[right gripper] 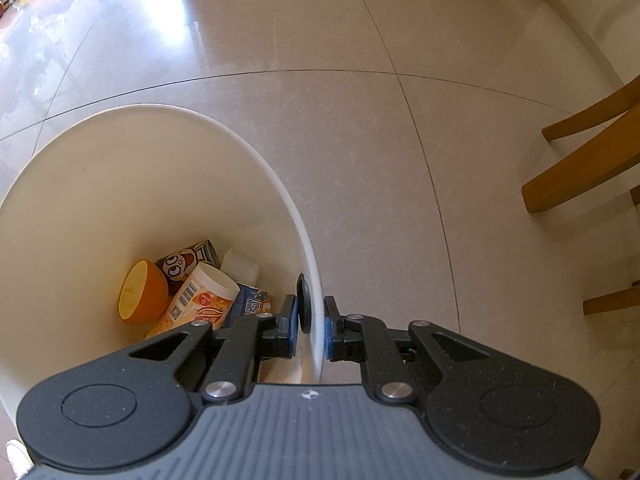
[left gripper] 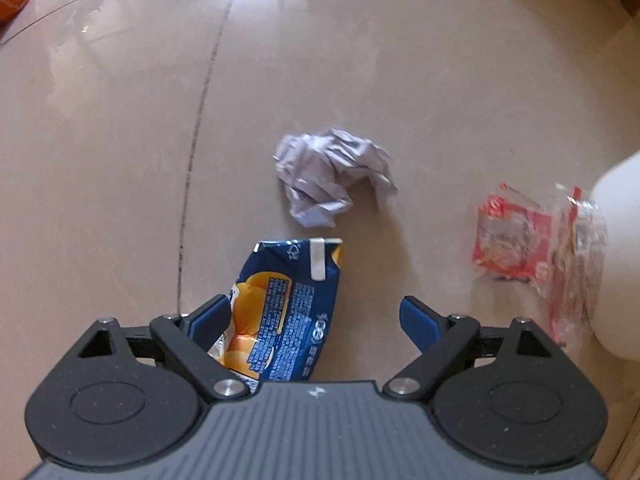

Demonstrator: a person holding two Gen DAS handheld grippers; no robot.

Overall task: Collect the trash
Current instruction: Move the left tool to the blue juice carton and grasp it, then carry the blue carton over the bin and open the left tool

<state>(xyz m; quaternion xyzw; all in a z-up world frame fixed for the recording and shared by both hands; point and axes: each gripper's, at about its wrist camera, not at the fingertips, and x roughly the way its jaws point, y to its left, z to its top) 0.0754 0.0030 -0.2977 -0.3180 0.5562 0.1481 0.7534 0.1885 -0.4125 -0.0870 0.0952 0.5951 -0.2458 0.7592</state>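
Left tongs (left gripper: 316, 316) gape wide over the blue carton (left gripper: 288, 312) on the floor (left gripper: 100, 160) — centre, then close. Beyond: crumpled paper (left gripper: 332, 176). Right tongs (right gripper: 311, 328) pinch the bin (right gripper: 256, 152) rim — hold steady.

The blue carton (left gripper: 288, 312) bears an FSC tree mark near its top fold, blocks of print too small to read, and large white figures (perhaps "89"). In the bin (right gripper: 160, 168), a cup (right gripper: 196, 304) shows a barcode and QR code.
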